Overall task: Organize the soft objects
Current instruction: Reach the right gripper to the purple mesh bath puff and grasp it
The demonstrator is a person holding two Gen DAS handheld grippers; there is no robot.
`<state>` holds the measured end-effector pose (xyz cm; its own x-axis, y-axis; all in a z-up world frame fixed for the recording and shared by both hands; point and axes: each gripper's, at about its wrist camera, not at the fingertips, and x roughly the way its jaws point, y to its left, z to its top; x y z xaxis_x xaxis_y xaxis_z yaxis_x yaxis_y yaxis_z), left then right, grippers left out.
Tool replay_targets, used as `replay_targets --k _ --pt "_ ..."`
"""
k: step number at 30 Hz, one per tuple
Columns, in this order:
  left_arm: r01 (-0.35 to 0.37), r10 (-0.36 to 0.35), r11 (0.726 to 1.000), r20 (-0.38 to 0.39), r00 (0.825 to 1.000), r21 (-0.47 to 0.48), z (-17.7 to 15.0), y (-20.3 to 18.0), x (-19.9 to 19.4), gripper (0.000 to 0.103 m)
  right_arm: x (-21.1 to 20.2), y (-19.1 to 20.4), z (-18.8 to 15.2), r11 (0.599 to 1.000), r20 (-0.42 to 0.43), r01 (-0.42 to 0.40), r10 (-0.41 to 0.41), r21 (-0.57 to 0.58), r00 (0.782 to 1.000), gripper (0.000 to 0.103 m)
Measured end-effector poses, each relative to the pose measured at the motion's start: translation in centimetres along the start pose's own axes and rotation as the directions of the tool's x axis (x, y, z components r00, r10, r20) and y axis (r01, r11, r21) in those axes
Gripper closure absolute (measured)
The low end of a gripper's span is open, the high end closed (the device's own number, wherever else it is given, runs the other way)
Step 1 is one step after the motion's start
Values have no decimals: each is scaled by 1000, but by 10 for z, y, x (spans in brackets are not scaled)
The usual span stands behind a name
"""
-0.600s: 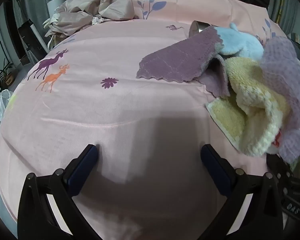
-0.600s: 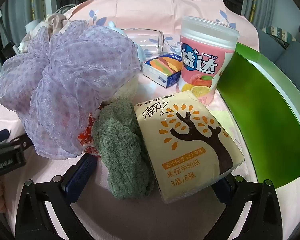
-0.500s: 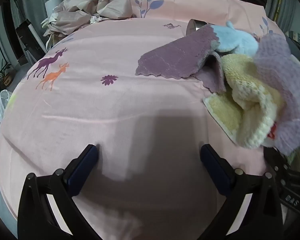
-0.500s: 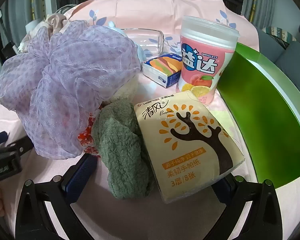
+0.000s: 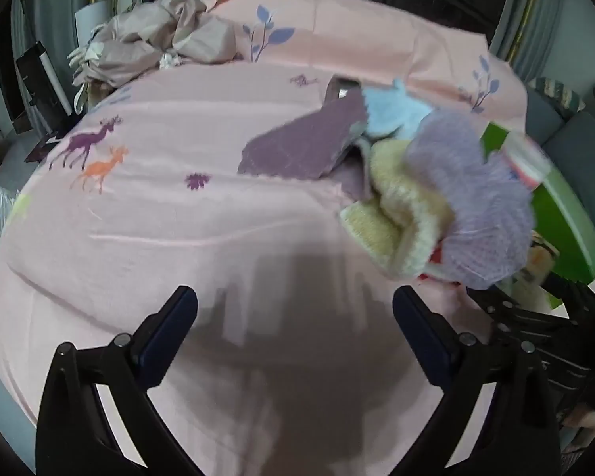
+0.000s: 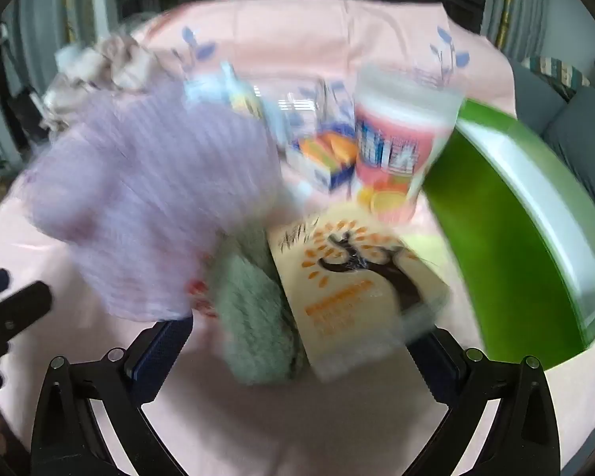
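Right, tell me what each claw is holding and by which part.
Nothing is held. The left claw stands open over bare pink sheet; the right claw stands open around the tissue pack and green cloth.

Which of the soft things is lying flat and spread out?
The dark purple cloth. It lies flat on the pink sheet, while the blue fluffy one, the yellow towel and the lilac mesh puff are bunched up.
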<state>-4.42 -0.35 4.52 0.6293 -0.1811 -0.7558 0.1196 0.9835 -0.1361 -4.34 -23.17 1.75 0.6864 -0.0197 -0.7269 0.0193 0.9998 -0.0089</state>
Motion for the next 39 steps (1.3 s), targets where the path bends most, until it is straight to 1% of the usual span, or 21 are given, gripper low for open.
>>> replay_targets --k 1,2,3,4,6,8,10,12,14,16,19,21,22,24,25,26,30,35,37,39 --pt "2 -2 1000 10 1000 -1 4 2 -5 5 -15 0 5 999 21 -43 44 -11 999 0" --pt "1 -1 1000 23 1000 -6 6 1 -11 5 -22 2 5 998 32 -61 62 -20 998 0" --pt "0 0 1000 37 999 -9 8 1 -15 5 -30 2 8 997 47 -73 75 -28 996 0" --pt "0 0 1000 49 999 -14 9 2 -19 7 -42 4 12 997 62 -73 75 -38 995 0" --pt "-12 13 1000 71 997 -13 12 1 -27 12 -51 8 16 996 74 -71 75 -58 994 0" --pt "-26 26 1000 87 996 -4 17 -2 -34 12 -63 13 27 992 73 -97 103 -86 992 0" --pt "-26 25 1000 109 994 7 21 -6 -44 12 -71 19 35 986 69 -126 134 -110 989 0" --pt "-15 15 1000 123 992 4 26 -10 -52 12 -79 21 43 977 70 -170 180 -129 981 0" --pt "9 -8 1000 128 992 -8 29 -13 -57 12 -84 19 57 966 75 -227 237 -121 969 0" --pt "35 -33 999 121 992 -14 34 -18 -59 12 -83 15 70 966 75 -244 251 -83 965 0" --pt "58 -56 998 121 991 -6 35 -28 -59 12 -82 8 71 964 98 -260 264 -50 960 1" --pt "62 -62 998 117 991 1 34 -33 -57 12 -77 2 67 951 95 -310 311 -27 946 8" --pt "64 -64 998 109 992 1 34 -36 -54 12 -70 -1 64 944 78 -331 331 -10 940 11" --pt "77 -76 997 87 993 1 34 -40 -49 18 -63 -4 63 945 57 -326 325 8 944 20" --pt "86 -86 996 73 994 4 33 -43 -45 19 -58 -7 61 950 48 -313 312 21 949 22" --pt "89 -89 996 66 994 6 33 -45 -44 20 -56 -9 61 949 45 -314 313 31 949 27" --pt "85 -86 996 52 995 24 30 -54 -38 26 -47 -18 60 925 27 -375 374 62 927 27" --pt "75 -75 997 48 996 8 33 -52 -34 28 -41 -18 59 923 9 -380 380 60 925 27" --pt "84 -84 996 39 996 -5 34 -51 -33 28 -37 -21 59 918 1 -390 391 75 920 27" --pt "92 -91 996 33 995 -18 34 -49 -31 28 -33 -24 59 918 -4 -387 389 86 921 27"
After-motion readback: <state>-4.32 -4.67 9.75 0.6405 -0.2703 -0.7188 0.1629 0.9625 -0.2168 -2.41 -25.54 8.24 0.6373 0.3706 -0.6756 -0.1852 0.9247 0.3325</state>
